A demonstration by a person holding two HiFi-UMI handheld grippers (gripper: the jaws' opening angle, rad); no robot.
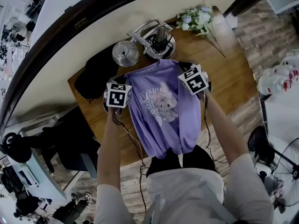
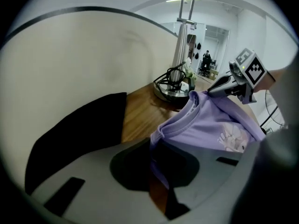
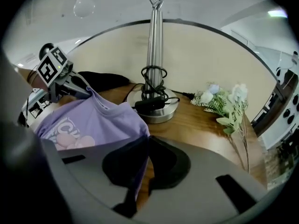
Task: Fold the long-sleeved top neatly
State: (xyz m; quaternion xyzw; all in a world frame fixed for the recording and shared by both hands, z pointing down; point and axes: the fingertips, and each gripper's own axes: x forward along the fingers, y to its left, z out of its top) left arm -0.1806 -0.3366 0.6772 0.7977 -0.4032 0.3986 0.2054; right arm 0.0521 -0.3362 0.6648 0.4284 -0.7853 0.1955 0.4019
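Here both forearms stretch forward side by side, angled downward; the left gripper (image 2: 155, 160) and right gripper (image 3: 144, 158) each pinch a shoulder of the purple top (image 1: 161, 111).

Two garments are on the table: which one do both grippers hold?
The purple printed top: the left gripper and right gripper are each shut on a shoulder. The black garment lies beside it, ungripped.

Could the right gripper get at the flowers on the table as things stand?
Not yet, probably: the right gripper is shut on the purple top. The flowers lie to its right across bare table, so the way looks free once it lets go.
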